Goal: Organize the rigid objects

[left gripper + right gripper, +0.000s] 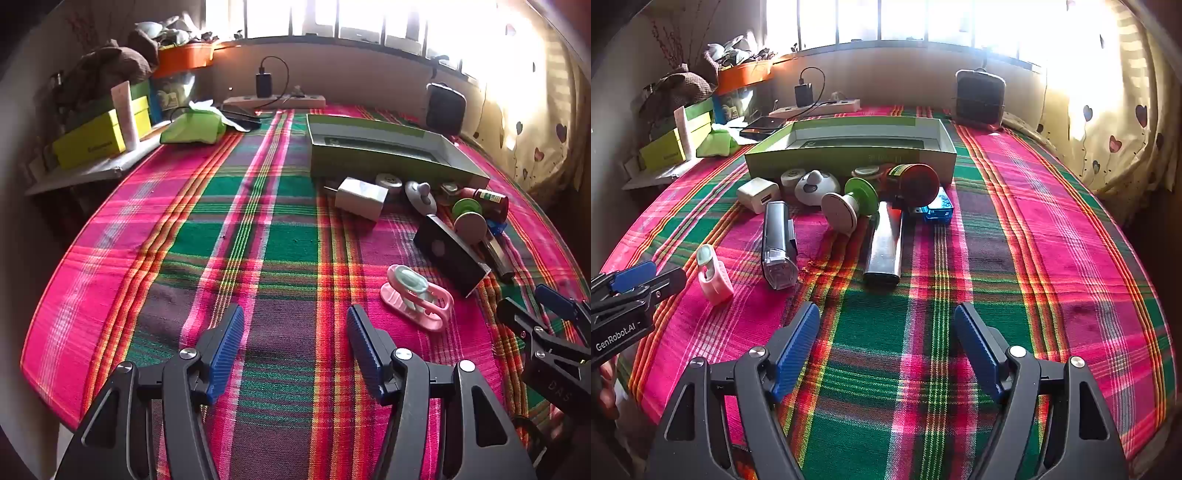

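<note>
Both sets of jaws stand wide apart with nothing between them, the left gripper (295,354) and the right gripper (886,354) hovering over the near part of the plaid cloth (1052,229). Nothing looks sorted yet, to my eye: the green box (849,157) at the far side appears to hold no items, and the whole jumble lies just in front of it. A white charger (758,194), a green spool (862,195), a silver bar (884,245), a blue gadget (938,210) and a dark bike light (777,245) wait there. Nearest the left gripper sits a pink clip (417,297).
</note>
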`<state>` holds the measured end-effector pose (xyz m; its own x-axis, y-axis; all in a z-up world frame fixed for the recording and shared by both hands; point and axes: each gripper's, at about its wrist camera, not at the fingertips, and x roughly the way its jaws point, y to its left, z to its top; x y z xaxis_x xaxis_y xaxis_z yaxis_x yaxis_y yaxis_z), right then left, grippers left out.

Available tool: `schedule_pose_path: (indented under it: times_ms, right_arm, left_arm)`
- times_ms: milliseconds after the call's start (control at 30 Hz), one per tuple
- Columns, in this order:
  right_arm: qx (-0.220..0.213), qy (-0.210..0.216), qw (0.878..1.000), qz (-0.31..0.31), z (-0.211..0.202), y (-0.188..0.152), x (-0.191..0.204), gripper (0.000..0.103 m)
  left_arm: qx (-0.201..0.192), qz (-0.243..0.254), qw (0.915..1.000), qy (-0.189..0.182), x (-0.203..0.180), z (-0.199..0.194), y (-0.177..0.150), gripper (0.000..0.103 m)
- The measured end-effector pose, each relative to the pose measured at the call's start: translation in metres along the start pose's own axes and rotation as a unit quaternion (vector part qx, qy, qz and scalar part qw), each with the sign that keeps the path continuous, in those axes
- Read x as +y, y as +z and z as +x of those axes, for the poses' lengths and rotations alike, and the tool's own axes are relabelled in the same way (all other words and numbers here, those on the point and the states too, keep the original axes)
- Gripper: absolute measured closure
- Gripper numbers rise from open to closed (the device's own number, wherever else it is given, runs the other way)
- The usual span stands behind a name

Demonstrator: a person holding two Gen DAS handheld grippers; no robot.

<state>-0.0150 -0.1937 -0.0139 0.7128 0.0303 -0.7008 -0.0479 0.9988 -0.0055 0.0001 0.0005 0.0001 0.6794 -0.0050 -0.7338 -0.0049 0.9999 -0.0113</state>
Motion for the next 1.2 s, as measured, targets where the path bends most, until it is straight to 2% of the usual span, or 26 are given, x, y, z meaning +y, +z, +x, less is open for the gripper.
schedule_pose_path:
  times_ms: [233, 400, 1200]
  right_arm:
    - [0.000, 0.000, 1.000, 0.000, 0.0005, -0.0007, -0.0003, 0.027]
    - [-0.001, 0.000, 1.000, -0.001, 0.0005, -0.0013, -0.0005, 0.027]
    - [-0.008, 0.003, 1.000, -0.004, -0.0023, -0.0023, -0.0005, 0.027]
  left_arm:
    - [0.003, -0.003, 0.9999, -0.013, 0.0070, 0.0016, -0.0018, 0.046]
    - [-0.004, 0.004, 1.0000, -0.002, 0.0020, -0.0002, -0.0086, 0.046]
    - [0.007, 0.001, 1.0000, 0.005, -0.0016, -0.0015, -0.0016, 0.046]
